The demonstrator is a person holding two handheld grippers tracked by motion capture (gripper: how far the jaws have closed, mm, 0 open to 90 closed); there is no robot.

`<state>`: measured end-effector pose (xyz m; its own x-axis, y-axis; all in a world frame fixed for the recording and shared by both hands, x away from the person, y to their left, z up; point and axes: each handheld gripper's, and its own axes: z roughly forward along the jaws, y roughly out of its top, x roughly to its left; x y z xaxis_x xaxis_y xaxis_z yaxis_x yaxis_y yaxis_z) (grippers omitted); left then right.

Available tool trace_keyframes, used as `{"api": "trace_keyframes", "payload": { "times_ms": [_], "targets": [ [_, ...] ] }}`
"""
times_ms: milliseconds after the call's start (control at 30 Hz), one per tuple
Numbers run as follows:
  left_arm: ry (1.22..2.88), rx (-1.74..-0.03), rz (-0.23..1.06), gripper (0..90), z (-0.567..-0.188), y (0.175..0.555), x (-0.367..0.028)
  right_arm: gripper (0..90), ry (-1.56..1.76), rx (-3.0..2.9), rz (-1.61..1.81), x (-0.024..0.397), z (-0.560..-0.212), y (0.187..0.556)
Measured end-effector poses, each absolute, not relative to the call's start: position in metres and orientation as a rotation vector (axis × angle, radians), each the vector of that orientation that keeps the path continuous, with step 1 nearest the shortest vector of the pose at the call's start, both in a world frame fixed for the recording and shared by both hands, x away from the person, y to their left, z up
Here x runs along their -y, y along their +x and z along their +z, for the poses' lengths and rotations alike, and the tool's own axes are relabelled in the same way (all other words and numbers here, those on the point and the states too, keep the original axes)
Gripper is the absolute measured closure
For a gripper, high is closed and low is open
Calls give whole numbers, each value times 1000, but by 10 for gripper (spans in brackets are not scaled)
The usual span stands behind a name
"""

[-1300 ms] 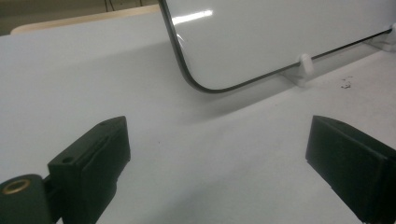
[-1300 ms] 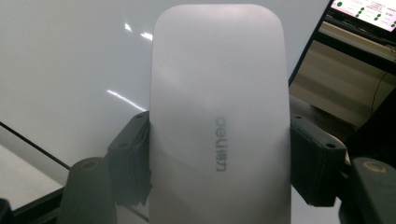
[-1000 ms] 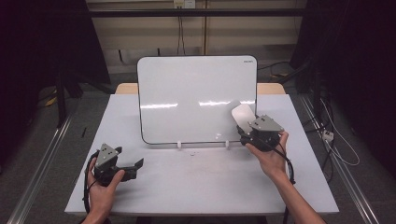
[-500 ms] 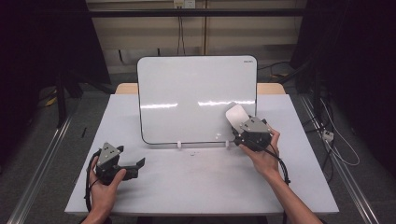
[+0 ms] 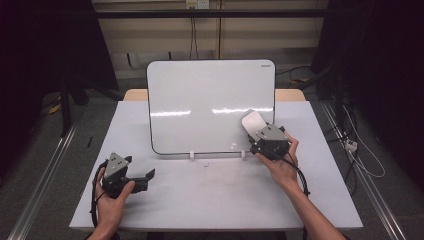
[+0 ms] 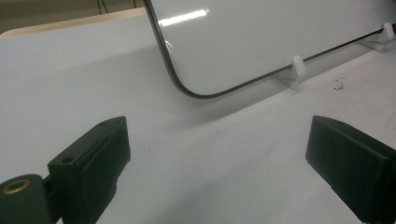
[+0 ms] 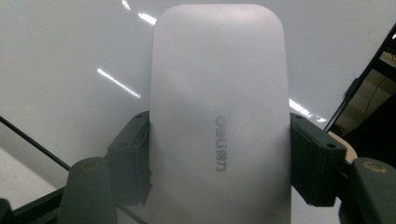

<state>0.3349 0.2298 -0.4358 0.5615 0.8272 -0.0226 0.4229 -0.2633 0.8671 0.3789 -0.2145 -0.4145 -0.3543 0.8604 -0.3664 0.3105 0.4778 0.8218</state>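
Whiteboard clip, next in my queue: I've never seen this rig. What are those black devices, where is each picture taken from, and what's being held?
A person sits at a white table, with a hand-held gripper in each hand. The high view looks down from above; each of the other two rides on one gripper and looks along its black jaws. A whiteboard stands propped on small white clips. The right hand-held gripper is clamped on a white eraser, held up against the board's lower right. The left hand-held gripper rests low over the table, jaws wide apart, with nothing between them.

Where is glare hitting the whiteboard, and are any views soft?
High view: bright streaks of glare cross the middle of the whiteboard, dark room around. Right gripper view: streaks beside the eraser, sharp logo. Left gripper view: a glare spot near the top, jaws slightly soft.
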Motion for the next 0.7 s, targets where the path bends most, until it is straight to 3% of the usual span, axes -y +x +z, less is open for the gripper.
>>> {"api": "trace_keyframes", "payload": {
  "times_ms": [700],
  "targets": [
    [1885, -1016, 565, 64, -435, 335, -230, 317, 983, -1902, 768, 211, -423, 386]
  ]
}}
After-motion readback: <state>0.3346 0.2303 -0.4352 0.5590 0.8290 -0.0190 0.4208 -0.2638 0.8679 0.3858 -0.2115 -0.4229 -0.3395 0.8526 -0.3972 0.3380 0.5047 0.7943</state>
